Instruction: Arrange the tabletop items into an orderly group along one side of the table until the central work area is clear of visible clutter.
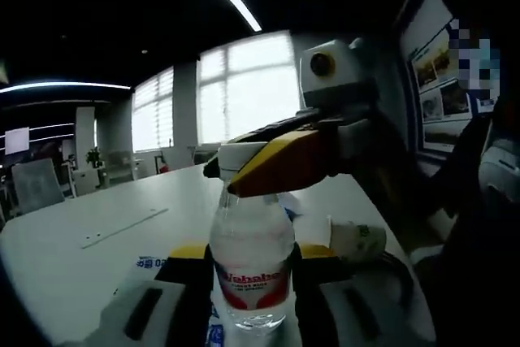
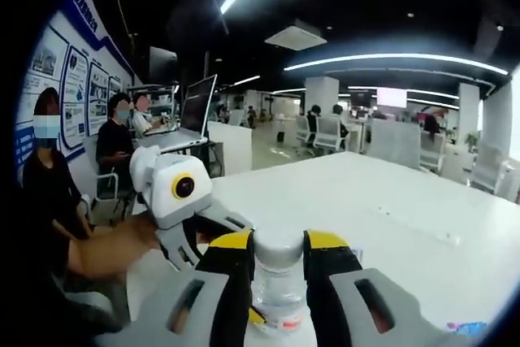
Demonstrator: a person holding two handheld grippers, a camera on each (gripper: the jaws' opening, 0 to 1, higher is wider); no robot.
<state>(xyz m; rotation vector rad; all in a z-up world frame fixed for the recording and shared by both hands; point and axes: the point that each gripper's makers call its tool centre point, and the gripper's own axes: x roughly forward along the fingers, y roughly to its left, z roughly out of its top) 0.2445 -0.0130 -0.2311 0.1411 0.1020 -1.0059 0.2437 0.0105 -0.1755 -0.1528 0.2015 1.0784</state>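
Left gripper view: both the left gripper (image 1: 252, 262) and right gripper (image 1: 280, 164) clamp the clear red-labelled plastic water bottle (image 1: 252, 258) mid-tabletop, tidying barely begun.

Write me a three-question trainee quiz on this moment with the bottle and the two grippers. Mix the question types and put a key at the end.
1. True or false: the left gripper has its fingers on either side of the water bottle's body.
2. Which part of the bottle does the right gripper hold between its fingers? A) the base B) the white cap C) the label
3. Fill in: the bottle's label is mainly ____ in colour.

Key: 1 true; 2 B; 3 red
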